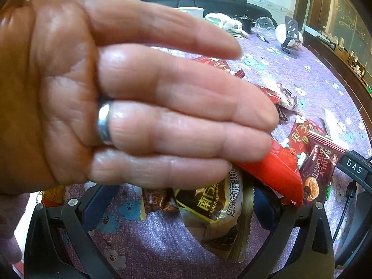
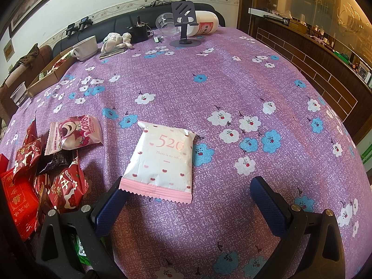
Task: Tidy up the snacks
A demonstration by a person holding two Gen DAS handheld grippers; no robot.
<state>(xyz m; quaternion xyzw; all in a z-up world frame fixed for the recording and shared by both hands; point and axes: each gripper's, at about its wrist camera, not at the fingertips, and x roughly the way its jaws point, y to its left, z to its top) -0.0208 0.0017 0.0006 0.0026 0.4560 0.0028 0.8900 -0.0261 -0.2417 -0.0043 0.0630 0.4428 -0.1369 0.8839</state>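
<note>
In the left wrist view a person's open hand (image 1: 139, 93) with a silver ring (image 1: 104, 123) hangs close to the lens and hides most of the table. Below it my left gripper (image 1: 183, 209) is open, and a gold-and-black snack packet (image 1: 216, 211) lies on the cloth between its fingers. A red packet (image 1: 274, 174) and a maroon packet (image 1: 318, 172) lie to the right. My right gripper (image 2: 189, 207) is open low over the purple tablecloth (image 2: 232, 81). A white-and-pink "520" packet (image 2: 162, 160) lies just ahead, its near left corner over the left finger's tip.
A pile of red packets (image 2: 62, 188) and a pink Lotso packet (image 2: 74, 132) lie at the left. A cardboard box (image 2: 48, 72), a plastic cup (image 2: 19, 94), a white mug (image 2: 86, 47), a phone stand (image 2: 184, 23) and a white bottle (image 2: 205, 25) stand along the far edge.
</note>
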